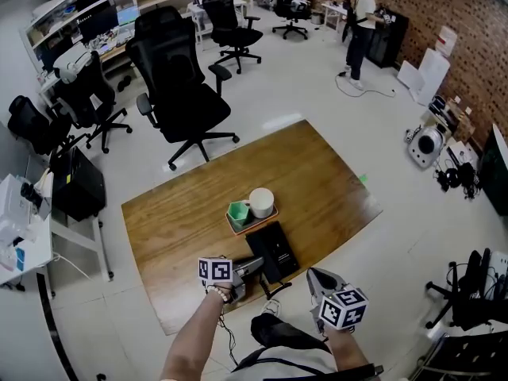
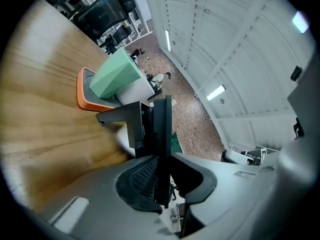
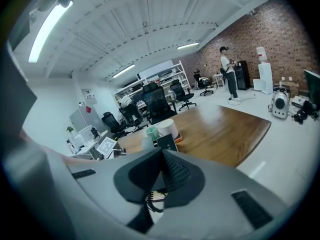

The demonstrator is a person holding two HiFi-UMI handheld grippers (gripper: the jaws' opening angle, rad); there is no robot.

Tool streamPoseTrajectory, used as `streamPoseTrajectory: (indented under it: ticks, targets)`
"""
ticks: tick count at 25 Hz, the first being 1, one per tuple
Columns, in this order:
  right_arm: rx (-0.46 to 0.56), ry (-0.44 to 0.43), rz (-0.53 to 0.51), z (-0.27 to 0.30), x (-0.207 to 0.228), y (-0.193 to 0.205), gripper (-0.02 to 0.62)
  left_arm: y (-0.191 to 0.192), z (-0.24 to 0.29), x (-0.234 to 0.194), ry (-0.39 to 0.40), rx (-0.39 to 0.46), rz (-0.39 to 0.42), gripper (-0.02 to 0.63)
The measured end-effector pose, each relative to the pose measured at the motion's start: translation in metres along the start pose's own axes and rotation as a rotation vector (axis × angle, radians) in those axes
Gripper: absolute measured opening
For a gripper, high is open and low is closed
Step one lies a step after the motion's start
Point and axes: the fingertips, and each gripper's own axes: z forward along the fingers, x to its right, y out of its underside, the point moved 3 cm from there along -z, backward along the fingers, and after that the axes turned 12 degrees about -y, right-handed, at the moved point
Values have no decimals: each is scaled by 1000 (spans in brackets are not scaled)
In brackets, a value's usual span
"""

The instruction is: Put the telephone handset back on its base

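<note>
On the table, head view: the black telephone [image 1: 274, 252] lies flat on the wooden table [image 1: 182, 221], just at 6 o'clock of an orange tray [image 1: 232, 228] that bears a green cup [image 1: 238, 213] and a white cup [image 1: 261, 201]. A dark cord [image 1: 278, 286] trails off the table's near edge.
Grippers, head view: the left gripper [image 1: 252, 267] has its tips at the telephone's 8 o'clock corner, touching or nearly so. The right gripper [image 1: 313, 275] hangs beyond the table edge at 4 o'clock of the telephone, apart from it.
Left gripper view: the jaws are pressed together with no gap between them. A black part of the telephone [image 2: 120, 116] stands just at 9 o'clock of the tips. Whether they pinch any of it cannot be told.
Right gripper view: the jaws are closed on nothing and aimed across the table, with the telephone [image 3: 166, 142] at 12 o'clock.
Handset: it is not told apart from the black body in any view, so whether it is seated is unclear.
Progress (judgement): probably late, if the handset lies by the left tips. At most, what is left is seating it fully and drawing the left gripper clear.
</note>
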Motion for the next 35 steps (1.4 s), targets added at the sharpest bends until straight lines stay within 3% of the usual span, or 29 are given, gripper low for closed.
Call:
streamPoseTrajectory:
  ticks: [9, 20, 22, 24, 26, 31, 35]
  targets:
    - [-21, 3, 14, 8, 7, 2, 11, 0, 6, -7, 51, -24, -41, 69]
    - [-32, 12, 22, 7, 12, 8, 11, 7, 9, -22, 57, -34, -104, 72]
    - [-35, 8, 21, 8, 11, 7, 9, 8, 10, -26, 27, -43, -117, 79]
    - [-38, 2, 21, 8, 9, 7, 9, 10, 10, -32, -47, -46, -116, 169]
    - [-39, -7, 19, 8, 6, 7, 9, 11, 8, -35, -128, -26, -84, 206]
    - [-30, -35, 5, 9, -3, 5, 9, 10, -11, -31, -286, 64, -34, 202]
    - [-16, -54, -5, 4, -10, 4, 9, 12, -49, -16, -316, 171, -37, 202]
